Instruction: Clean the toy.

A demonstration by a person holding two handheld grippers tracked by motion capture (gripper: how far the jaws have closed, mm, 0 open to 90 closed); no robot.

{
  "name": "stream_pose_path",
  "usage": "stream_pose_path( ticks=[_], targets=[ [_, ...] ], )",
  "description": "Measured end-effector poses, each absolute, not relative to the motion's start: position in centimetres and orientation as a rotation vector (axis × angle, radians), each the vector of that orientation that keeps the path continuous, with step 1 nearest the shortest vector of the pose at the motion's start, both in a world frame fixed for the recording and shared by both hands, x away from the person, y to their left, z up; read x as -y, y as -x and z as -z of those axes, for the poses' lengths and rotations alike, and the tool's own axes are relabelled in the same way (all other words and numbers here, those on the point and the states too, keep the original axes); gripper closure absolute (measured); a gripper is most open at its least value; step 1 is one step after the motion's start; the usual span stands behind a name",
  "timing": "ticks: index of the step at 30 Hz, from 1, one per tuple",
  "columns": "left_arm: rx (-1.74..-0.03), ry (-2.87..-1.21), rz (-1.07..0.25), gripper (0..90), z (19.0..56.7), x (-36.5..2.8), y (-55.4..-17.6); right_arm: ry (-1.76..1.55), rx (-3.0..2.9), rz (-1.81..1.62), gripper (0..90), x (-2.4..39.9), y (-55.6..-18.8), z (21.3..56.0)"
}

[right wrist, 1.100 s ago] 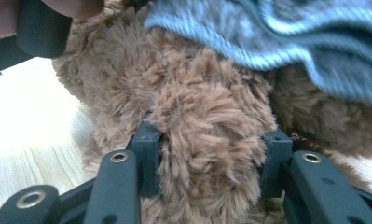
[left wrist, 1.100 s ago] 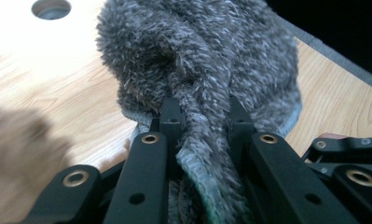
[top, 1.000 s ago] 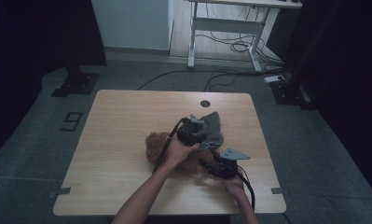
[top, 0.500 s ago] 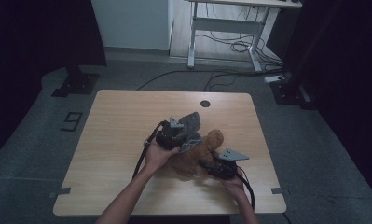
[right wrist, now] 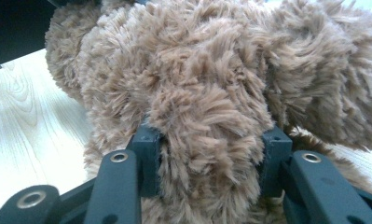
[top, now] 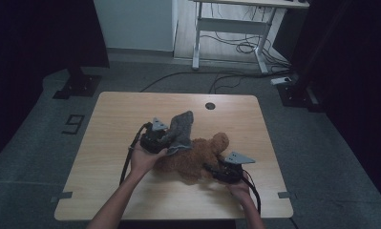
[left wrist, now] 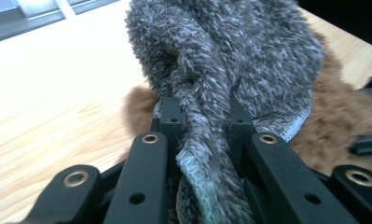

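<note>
1. At a pale wooden table (top: pixel 111 114), a person works two hand-held grippers over a brown plush toy (top: pixel 193 160) lying near the middle of the top.
2. The left gripper (left wrist: pixel 200 121) has its jaws nearly together, clamped on a pinched fold of grey fuzzy cloth (left wrist: pixel 230 60); the cloth's hemmed edge runs down between the black jaws.
3. From the high view, the left gripper (top: pixel 162 138) sits at the toy's left end, and the grey cloth (top: pixel 181 129) rises from it and drapes across the toy's upper side.
4. The right gripper (right wrist: pixel 207 158) stands partly open, its jaws pressed into a thick clump of the brown plush toy (right wrist: pixel 197 84).
5. From above, the right gripper (top: pixel 216 169) grips the toy's near right side.
</note>
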State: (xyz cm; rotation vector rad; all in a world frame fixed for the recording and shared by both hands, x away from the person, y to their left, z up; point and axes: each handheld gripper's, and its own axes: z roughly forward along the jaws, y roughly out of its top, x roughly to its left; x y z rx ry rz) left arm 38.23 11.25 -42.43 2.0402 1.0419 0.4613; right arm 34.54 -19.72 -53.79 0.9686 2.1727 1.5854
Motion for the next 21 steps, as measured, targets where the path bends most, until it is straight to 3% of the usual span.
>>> stream_pose_path(
  ticks=[5, 9, 15, 21],
  targets=[
    [-1.102, -1.997, -0.423, 74.7, 43.0, -13.9, -38.0, -0.973, -2.176, -1.587, 54.0, 19.8, -34.6, 53.8],
    [-1.035, -1.956, -0.392, 74.7, 41.9, -12.8, -37.3, -0.976, -2.175, -1.586, 54.1, 19.8, -34.6, 53.8],
    [-0.87, -1.988, -0.357, 74.7, 39.6, -6.2, -37.0, -0.976, -2.177, -1.583, 54.1, 19.8, -34.6, 53.8],
    [-0.841, -2.084, -0.263, 74.5, 41.1, 1.4, -39.2, -0.975, -2.174, -1.58, 54.1, 19.8, -34.5, 53.8]
  ],
)
